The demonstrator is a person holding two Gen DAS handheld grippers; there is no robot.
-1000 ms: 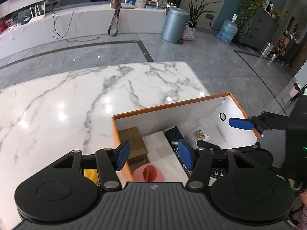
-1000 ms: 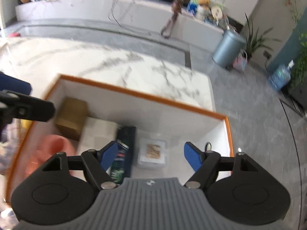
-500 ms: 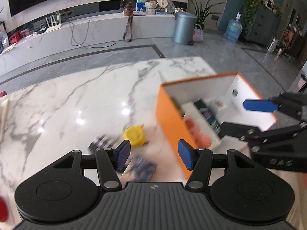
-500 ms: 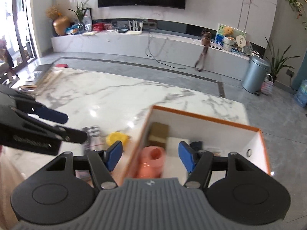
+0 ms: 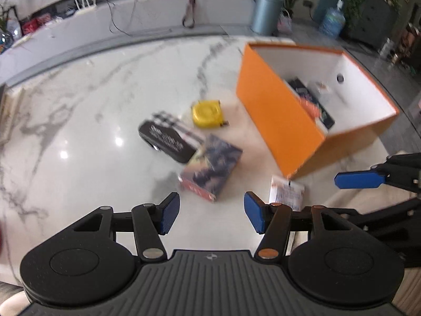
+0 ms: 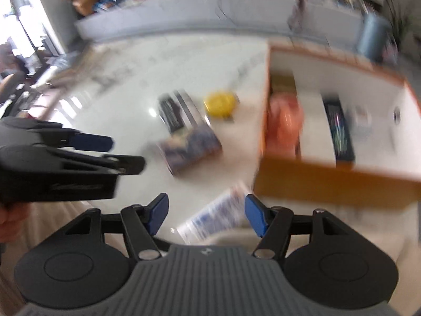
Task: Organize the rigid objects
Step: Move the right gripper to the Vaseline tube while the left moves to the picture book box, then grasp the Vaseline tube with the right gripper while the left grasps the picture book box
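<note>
Two grippers hover with jaws spread, empty: left gripper (image 5: 211, 214), right gripper (image 6: 206, 214). On the white marble table (image 5: 79, 121), left to right: black flat case (image 5: 167, 142), yellow round tape measure (image 5: 206, 110), printed card box (image 5: 211, 167), orange open-topped box (image 5: 279, 121). Only the right wrist view shows the box's pink object (image 6: 285, 121), though blurred.

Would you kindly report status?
Both grippers, left and right, open, empty. Four items loose beside orange box; yellow tape measure among them. Nothing blocking.
</note>
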